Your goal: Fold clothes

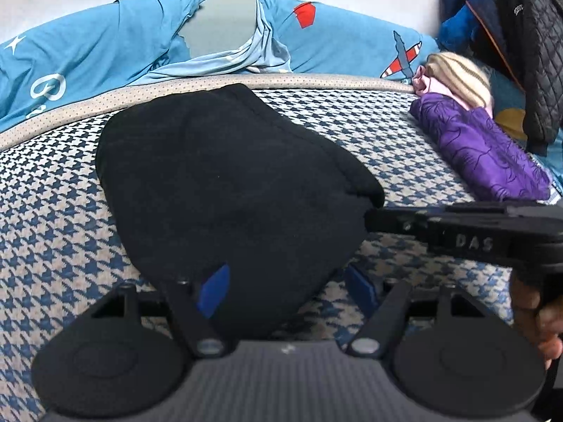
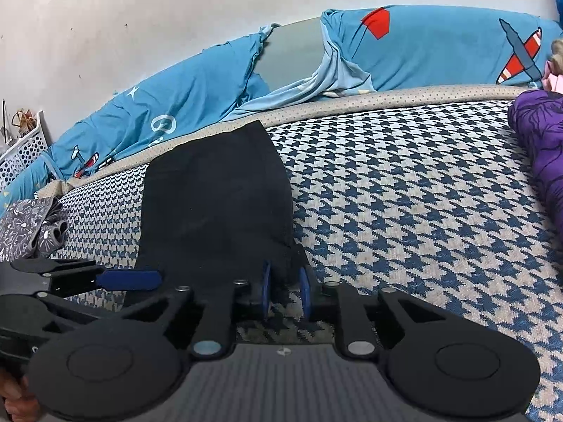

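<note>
A grey patterned cloth is lying at the bed's left edge. Next to it, the black garment is lying folded lengthwise on the houndstooth bed cover, its far end reaching the beige mattress border. The left gripper is hovering at the garment's near end with its fingers spread wide, one blue pad over the cloth and the other over the cover, pressing on nothing. The right gripper is sitting at the garment's near right corner, its fingers narrow and pinching a bunch of black cloth between the blue pads. A purple garment is lying folded at the bed's right edge.
</note>
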The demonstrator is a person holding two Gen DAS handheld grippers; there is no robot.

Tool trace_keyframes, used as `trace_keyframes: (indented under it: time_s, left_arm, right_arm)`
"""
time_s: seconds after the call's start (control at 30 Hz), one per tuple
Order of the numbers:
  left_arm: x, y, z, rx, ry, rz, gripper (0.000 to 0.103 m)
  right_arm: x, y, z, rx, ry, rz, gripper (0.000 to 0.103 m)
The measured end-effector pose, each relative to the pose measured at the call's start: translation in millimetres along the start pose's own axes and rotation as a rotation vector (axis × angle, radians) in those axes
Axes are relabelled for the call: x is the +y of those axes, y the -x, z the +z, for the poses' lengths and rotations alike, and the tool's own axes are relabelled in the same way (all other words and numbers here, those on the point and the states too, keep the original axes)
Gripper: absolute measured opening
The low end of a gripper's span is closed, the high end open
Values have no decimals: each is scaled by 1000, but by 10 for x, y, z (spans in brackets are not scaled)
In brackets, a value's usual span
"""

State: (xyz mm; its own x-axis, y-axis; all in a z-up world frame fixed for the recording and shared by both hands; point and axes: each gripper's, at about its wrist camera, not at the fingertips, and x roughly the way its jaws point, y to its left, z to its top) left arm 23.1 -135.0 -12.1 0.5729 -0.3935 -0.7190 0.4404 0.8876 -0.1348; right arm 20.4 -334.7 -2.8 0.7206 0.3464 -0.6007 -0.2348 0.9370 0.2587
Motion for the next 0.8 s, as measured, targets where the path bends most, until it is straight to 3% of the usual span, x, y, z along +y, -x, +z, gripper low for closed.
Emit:
trace_keyframes:
  time_s: [0.07, 0.23, 0.47, 0.57, 0.67, 0.8]
  left_arm:
    - [30, -17, -3, 7, 9, 6, 71]
    - [98, -36, -26, 24, 28, 25, 71]
    - [144, -36, -30, 33, 36, 29, 71]
    - [172, 9, -7, 21, 53, 2, 72]
    - [224, 113, 38, -24, 83, -52, 76]
    - [271, 237, 93, -87, 79, -42, 82]
  right_arm:
    - [-3, 22, 17, -15, 19, -2, 5]
    - [-27, 94, 99, -65, 75, -36, 3]
    - [64, 112, 122, -118, 243, -229, 2]
    - [3, 145, 144, -116, 183, -188, 2]
    - [48, 230, 154, -167, 176, -136, 3]
    - [142, 253, 150, -186, 178, -48, 3]
